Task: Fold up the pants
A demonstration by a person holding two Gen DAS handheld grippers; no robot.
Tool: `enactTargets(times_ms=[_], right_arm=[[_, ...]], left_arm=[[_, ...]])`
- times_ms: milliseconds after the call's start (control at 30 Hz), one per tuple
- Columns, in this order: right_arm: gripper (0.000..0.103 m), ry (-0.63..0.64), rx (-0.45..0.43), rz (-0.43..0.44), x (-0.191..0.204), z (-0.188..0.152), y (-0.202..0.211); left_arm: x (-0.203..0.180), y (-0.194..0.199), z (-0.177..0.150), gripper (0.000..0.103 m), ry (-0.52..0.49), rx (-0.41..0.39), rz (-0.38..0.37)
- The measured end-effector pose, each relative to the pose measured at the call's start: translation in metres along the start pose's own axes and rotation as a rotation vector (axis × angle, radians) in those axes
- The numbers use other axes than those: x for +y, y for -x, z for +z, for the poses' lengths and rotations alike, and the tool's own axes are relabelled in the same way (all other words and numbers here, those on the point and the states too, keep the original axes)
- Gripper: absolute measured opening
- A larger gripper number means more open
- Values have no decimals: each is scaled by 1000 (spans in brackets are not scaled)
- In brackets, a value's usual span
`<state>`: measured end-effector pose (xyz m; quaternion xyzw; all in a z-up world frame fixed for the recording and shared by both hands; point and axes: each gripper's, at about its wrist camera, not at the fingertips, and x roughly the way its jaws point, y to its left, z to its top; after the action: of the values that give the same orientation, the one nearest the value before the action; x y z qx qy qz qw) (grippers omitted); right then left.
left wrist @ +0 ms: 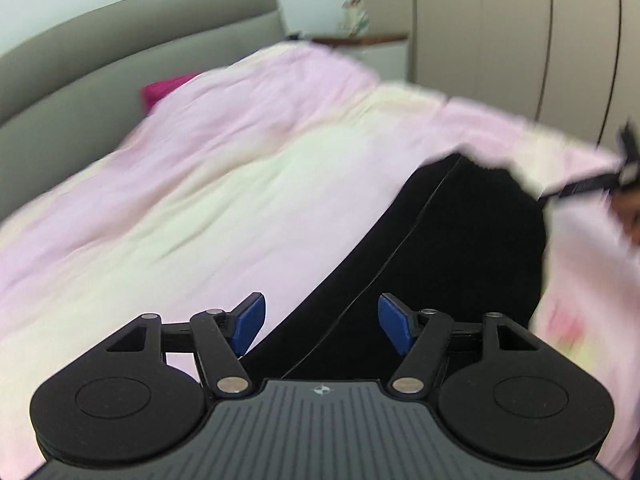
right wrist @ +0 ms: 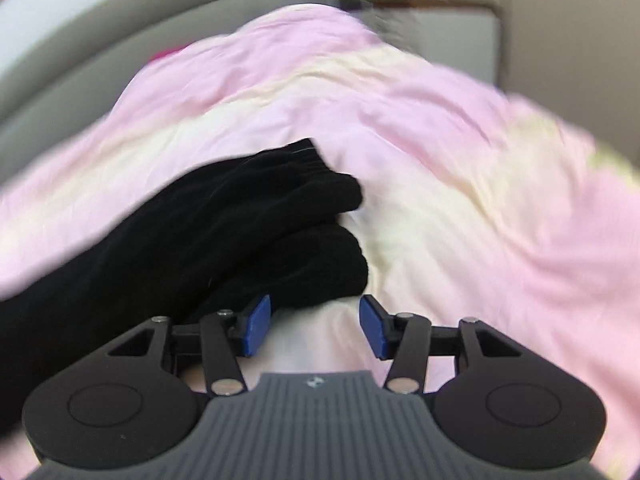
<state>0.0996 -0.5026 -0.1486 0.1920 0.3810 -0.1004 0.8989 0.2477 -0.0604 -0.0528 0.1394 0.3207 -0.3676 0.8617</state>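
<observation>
Black pants (left wrist: 452, 248) lie on a pink and cream bedspread (left wrist: 200, 184). In the left wrist view they run from under my left gripper (left wrist: 322, 322) up to the right; its blue pads stand wide apart above the cloth, gripping nothing. In the right wrist view the pants (right wrist: 224, 232) stretch from the lower left to a ribbed end near the middle. My right gripper (right wrist: 316, 326) is open, its left pad at the edge of the black cloth, bedspread showing between the pads. The other gripper (left wrist: 624, 168) appears blurred at the right edge of the left wrist view.
A grey padded headboard (left wrist: 100, 64) runs along the far left of the bed. A magenta cloth (left wrist: 164, 90) lies by it. A nightstand (left wrist: 360, 44) with a small ornament stands behind the bed, and beige wardrobe doors (left wrist: 520, 40) fill the back right.
</observation>
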Motion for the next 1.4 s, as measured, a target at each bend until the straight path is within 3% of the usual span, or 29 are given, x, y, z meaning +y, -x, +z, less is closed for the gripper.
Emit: enactTargets(times_ms=[100,233,367,500,567,600,633,700,767,833,900,1000,1067,1133,1200,1233,1267,1300,1400], right_arm=[[47,-275,34,113,-22,3,-15],[45,-479,80,109,-30,2,-34],[41,-628,35,127,-37,-5,-31],[40,-707,22,129,-44,-10,-35],[39,-746,22,139,-48,-14,-39],[39,-766,20,151,-50,-14,-41],[38,-785,15,171,-52,-15,-44],[25,-781,16,199,-54,-12,-54],[15,-755,10,184,-55,-12,-59],[12,-763,-15,192,-56,-13,-56],[11,-710,-106,217,-49,-4,-39],[11,-460,-271,292,-22,22,-9],[11,-304,-355,337,-8,32,0],[12,-333,-264,258,-13,33,-20],[15,-511,-19,134,-41,24,-61],[14,-576,39,121,-53,17,-70],[16,-609,21,162,-61,13,-66],[28,-593,-9,159,-61,13,-56],[33,-508,-101,102,-57,20,-18]], left_arm=[[-68,-58,43,76,6,-61,-131],[-145,-126,57,76,-75,-57,-233],[-194,-183,44,75,-212,24,-250],[-211,-204,44,70,-255,94,-251],[-217,-209,43,61,-305,103,-223],[-219,-213,41,44,-328,116,-209],[-221,-215,41,36,-339,126,-194],[-217,-210,43,13,-310,115,-200],[-205,-203,49,3,-208,104,-248],[-190,-187,56,3,-87,32,-295],[-178,-162,63,3,-13,-87,-341],[-160,-137,59,3,80,-205,-345],[-150,-134,55,3,157,-218,-339],[-155,-141,55,3,164,-172,-327],[-170,-145,56,3,107,-142,-312],[-178,-145,57,3,79,-134,-305],[-184,-146,55,3,55,-127,-298],[-190,-148,55,3,37,-118,-287],[-198,-161,53,4,23,-84,-261]])
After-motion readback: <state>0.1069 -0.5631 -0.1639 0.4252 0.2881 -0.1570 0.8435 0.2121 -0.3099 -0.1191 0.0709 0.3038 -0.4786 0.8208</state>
